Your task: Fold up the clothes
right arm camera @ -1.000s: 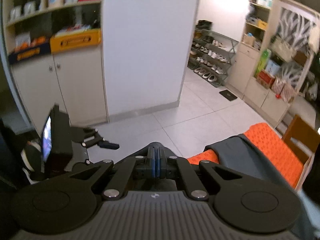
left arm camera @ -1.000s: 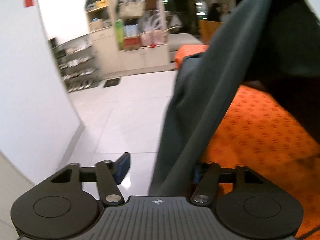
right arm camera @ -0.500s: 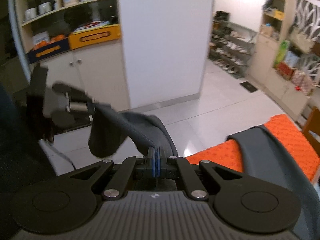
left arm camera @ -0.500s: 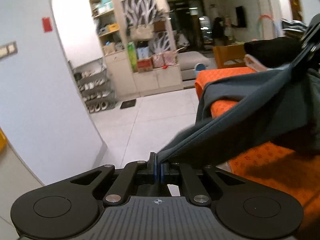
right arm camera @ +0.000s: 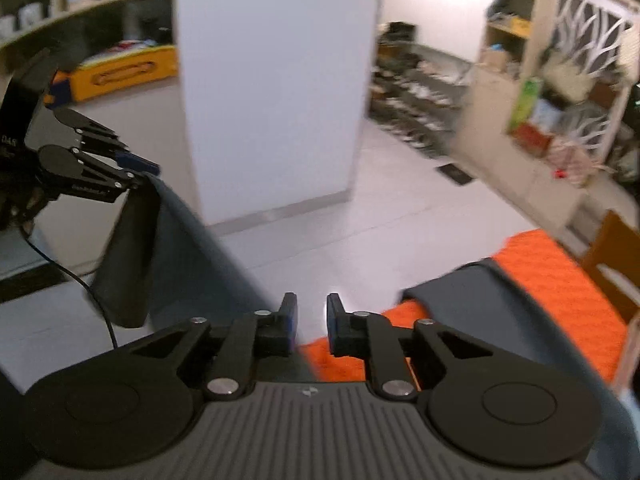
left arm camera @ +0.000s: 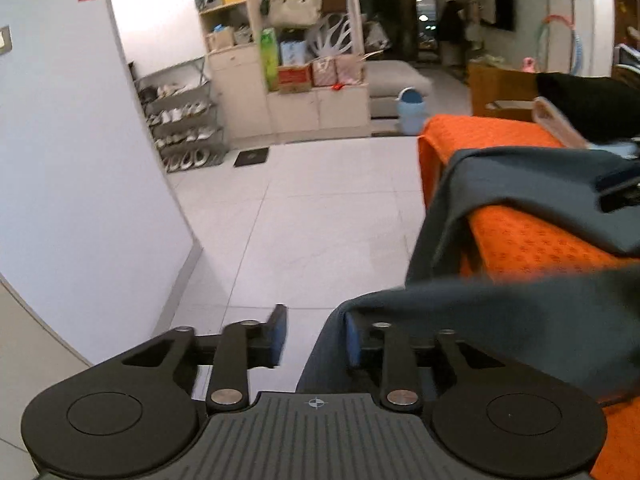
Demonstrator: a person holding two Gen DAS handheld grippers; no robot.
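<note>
Left-wrist view. Left gripper (left arm camera: 314, 338), at 6 o'clock: its jaws have just been opening and now stand apart. A hem of the garment (left arm camera: 500, 320) drapes over the right finger and hangs against its blue pad (left arm camera: 351, 342); the left pad is bare, so nothing is pinched. The cloth seems to stay up only because it is hooked over that finger. From there the garment runs toward 3 o'clock across the orange cover (left arm camera: 532, 240), with a second fold crossing it at 2 o'clock, near a dark gripper part that is probably the right gripper's.

Right-wrist view. The left gripper (right arm camera: 140, 170) shows at 9 o'clock, with the dark cloth (right arm camera: 160, 248) hanging from its tip toward 7 o'clock, a slack drape rather than a taut hold. Right gripper (right arm camera: 312, 326), at 6 o'clock: its jaws have just been opening and stand slightly parted, with nothing between them; only the floor (right arm camera: 360, 240) and orange cover (right arm camera: 560, 300) show through the gap. More of the garment lies flat on the cover at 4 o'clock. Judgement: both grips look released so that the raised edge can settle, mid-fold, and the fold is not yet finished.
</note>
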